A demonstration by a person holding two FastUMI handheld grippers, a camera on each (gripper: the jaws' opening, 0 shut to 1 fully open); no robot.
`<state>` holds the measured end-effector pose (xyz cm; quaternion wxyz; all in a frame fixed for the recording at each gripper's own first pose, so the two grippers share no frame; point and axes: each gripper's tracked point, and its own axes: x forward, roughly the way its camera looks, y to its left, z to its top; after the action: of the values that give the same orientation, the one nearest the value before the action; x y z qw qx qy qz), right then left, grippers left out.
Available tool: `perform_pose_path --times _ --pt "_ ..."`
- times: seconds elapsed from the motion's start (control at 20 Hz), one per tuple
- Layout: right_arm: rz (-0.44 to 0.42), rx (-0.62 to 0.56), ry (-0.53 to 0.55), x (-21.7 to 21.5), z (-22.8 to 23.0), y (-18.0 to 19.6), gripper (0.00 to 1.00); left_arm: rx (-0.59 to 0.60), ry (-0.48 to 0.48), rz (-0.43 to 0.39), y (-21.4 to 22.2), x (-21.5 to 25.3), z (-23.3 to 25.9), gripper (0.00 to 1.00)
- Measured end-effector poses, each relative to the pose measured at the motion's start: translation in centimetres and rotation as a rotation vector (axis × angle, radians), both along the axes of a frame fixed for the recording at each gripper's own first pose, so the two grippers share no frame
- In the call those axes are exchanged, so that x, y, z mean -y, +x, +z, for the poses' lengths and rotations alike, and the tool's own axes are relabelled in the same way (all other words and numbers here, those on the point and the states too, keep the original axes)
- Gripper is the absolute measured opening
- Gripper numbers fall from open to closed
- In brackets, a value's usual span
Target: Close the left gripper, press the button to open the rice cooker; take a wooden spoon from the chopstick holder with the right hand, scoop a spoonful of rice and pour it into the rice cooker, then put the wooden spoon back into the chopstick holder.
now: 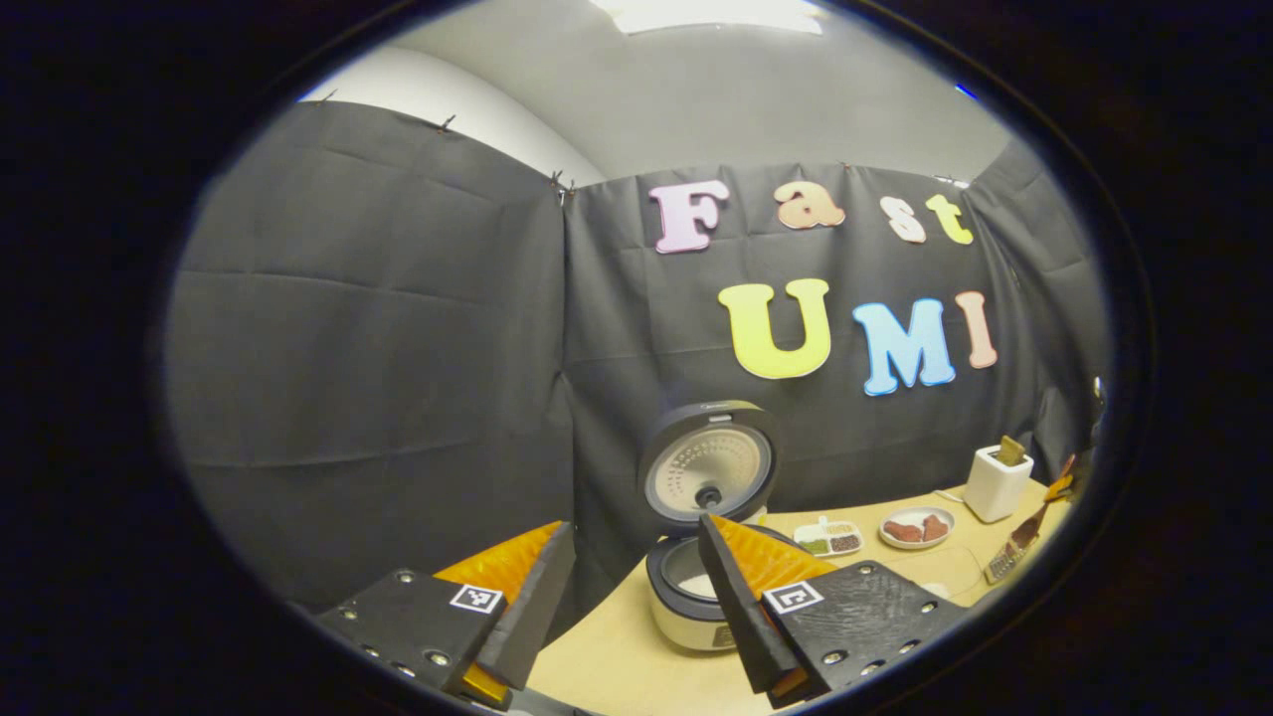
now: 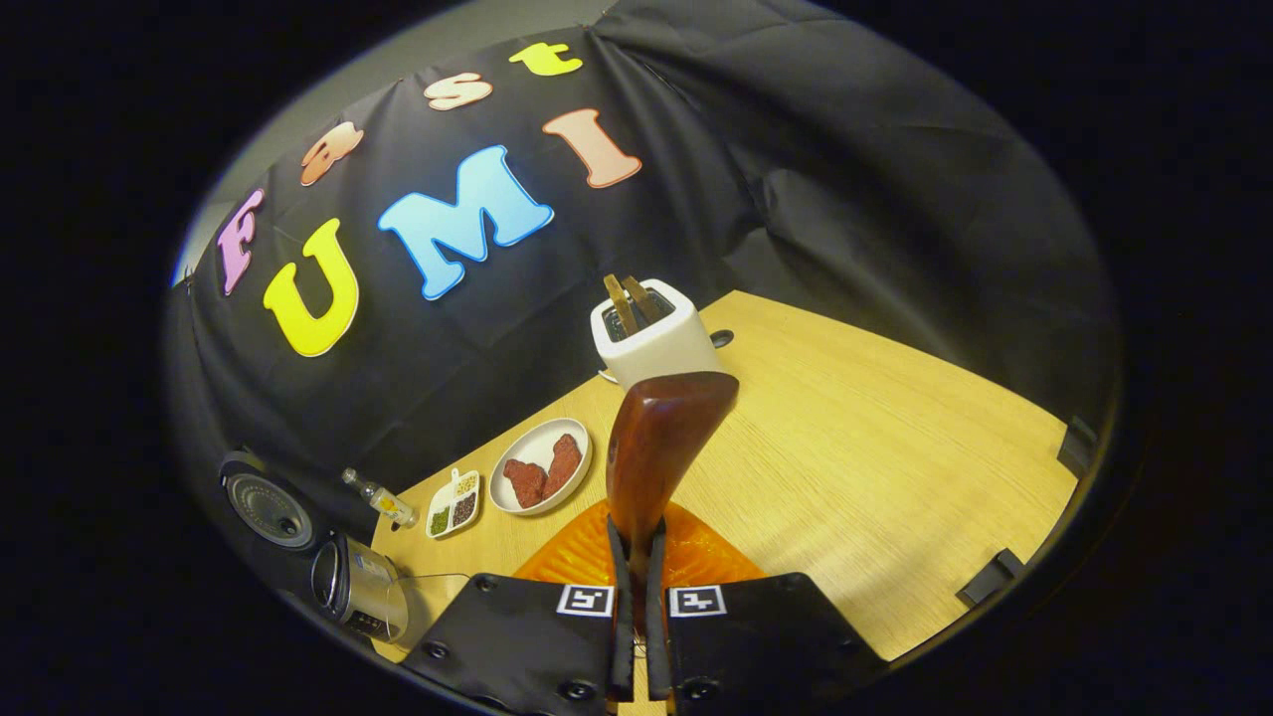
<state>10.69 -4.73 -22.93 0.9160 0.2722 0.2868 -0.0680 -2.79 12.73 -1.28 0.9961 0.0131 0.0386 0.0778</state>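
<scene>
Right gripper view has the right gripper (image 2: 636, 597) clamped on the wooden spoon (image 2: 658, 446), the white chopstick holder (image 2: 651, 348) beyond it, while the left gripper (image 1: 636, 607) hangs spread before the open-lidded rice cooker (image 1: 696, 587) on the table (image 2: 875, 467).

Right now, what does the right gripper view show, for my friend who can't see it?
The right gripper has its jaws shut on a wooden spoon, pointing towards a white chopstick holder on a wooden table. A plate of red food sits to the left, and the open rice cooker farther left.
</scene>
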Motion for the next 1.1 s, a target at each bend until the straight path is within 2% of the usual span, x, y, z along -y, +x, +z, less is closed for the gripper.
perform_pose_path --times 0.2,0.55,0.6,0.9,0.95,1.1 --pt "0.018 0.047 -0.041 -1.3 3.0 0.2 0.06 0.001 -0.032 -0.011 0.5 -0.6 -0.7 0.78" --pt "0.126 0.121 -0.060 -8.1 6.6 0.5 0.06 -0.005 -0.074 -0.004 0.3 -3.1 -1.9 0.80" --pt "0.148 0.129 -0.066 -9.3 7.1 0.5 0.06 -0.005 -0.076 -0.001 0.3 -3.5 -1.9 0.77" --pt "0.266 0.154 -0.093 -16.9 7.3 0.5 0.06 -0.008 -0.077 0.007 -0.2 -5.5 -2.5 0.77" --pt "0.282 0.154 -0.103 -18.0 7.0 0.5 0.06 -0.009 -0.078 0.008 -0.4 -5.9 -2.6 0.82" --pt "0.325 0.157 -0.159 -20.9 5.8 0.8 0.06 -0.012 -0.080 0.011 -0.5 -6.7 -2.7 0.77"
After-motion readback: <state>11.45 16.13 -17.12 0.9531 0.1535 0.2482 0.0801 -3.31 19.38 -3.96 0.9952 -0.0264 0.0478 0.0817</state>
